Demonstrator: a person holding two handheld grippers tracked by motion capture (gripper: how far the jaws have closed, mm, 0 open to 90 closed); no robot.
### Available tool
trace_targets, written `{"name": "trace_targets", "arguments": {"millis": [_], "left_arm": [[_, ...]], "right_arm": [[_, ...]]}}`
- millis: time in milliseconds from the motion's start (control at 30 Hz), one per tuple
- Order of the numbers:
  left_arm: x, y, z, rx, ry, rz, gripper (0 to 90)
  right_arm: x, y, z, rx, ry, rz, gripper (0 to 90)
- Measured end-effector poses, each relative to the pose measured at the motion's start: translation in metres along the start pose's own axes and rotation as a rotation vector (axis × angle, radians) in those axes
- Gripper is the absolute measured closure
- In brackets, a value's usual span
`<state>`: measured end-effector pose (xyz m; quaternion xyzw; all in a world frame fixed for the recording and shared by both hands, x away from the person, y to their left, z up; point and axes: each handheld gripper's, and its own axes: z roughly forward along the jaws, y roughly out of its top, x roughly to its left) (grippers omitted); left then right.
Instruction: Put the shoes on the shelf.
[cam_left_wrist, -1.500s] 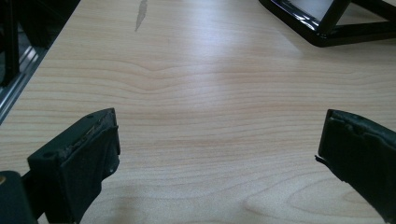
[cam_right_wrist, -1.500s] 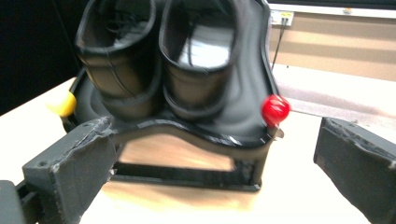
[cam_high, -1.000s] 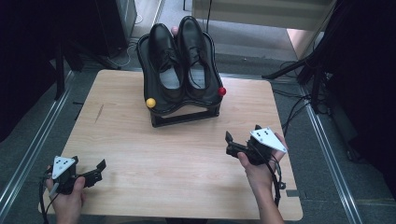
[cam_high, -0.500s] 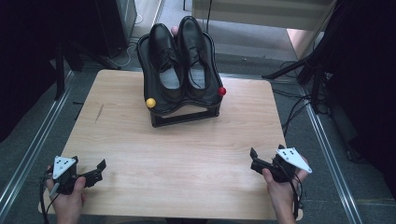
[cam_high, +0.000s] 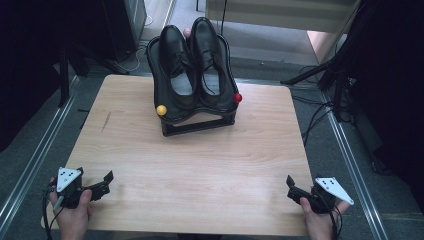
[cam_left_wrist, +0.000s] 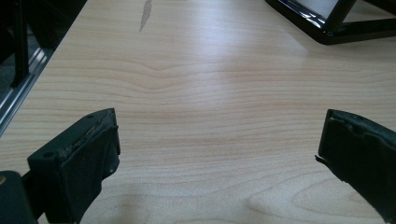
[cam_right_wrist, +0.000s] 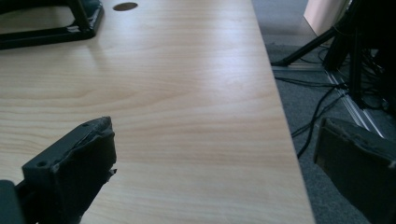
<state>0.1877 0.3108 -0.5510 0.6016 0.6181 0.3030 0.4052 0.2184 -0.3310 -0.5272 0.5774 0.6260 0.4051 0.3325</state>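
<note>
**Shoes wait on rack, both grippers idle**

At the near edge of a wooden table (cam_high: 200, 165), a person holds a gripper in each hand, both well apart from the work. Across the bare wood, at the far middle of the table, a black rack (cam_high: 197, 125) tilts a tray (cam_high: 227, 102) towards the person. On the tray lies a pair of black shoes (cam_high: 192, 67), side by side and touching, heels near, toes pointing away and upward. Their long axes run straight away from the person, roughly along the lines each gripper would travel.

The left gripper (cam_high: 102, 182) rests at the near left corner, jaws wide and holding nothing; from its own view bare wood lies between the jaws and the rack's base shows ahead to the right. The right gripper (cam_high: 295, 187) sits at the near right corner, jaws likewise spread and empty, one jaw out past the table's edge over the floor. Neither looks clearly nearer; the shoes lie ahead and inward of both.

A yellow ball (cam_high: 161, 110) marks the tray's near left corner and a red ball (cam_high: 237, 97) its right. Nothing stands in the way, though the tray's raised lip may hinder a low approach to the heels.
</note>
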Motion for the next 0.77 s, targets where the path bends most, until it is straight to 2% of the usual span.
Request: {"name": "trace_targets", "arguments": {"millis": [200, 400, 767], "left_arm": [[-0.001, 0.0, 0.001, 0.003, 0.003, 0.009, 0.0], [-0.002, 0.0, 0.001, 0.006, 0.008, 0.012, 0.0], [-0.003, 0.0, 0.002, 0.013, 0.009, 0.027, 0.0]], "right_arm": [[-0.014, -0.011, -0.003, 0.003, -0.005, 0.034, 0.0], [-0.011, -0.016, -0.002, -0.006, 0.002, 0.021, 0.0], [-0.01, -0.019, 0.001, 0.005, -0.012, 0.036, 0.0]]}}
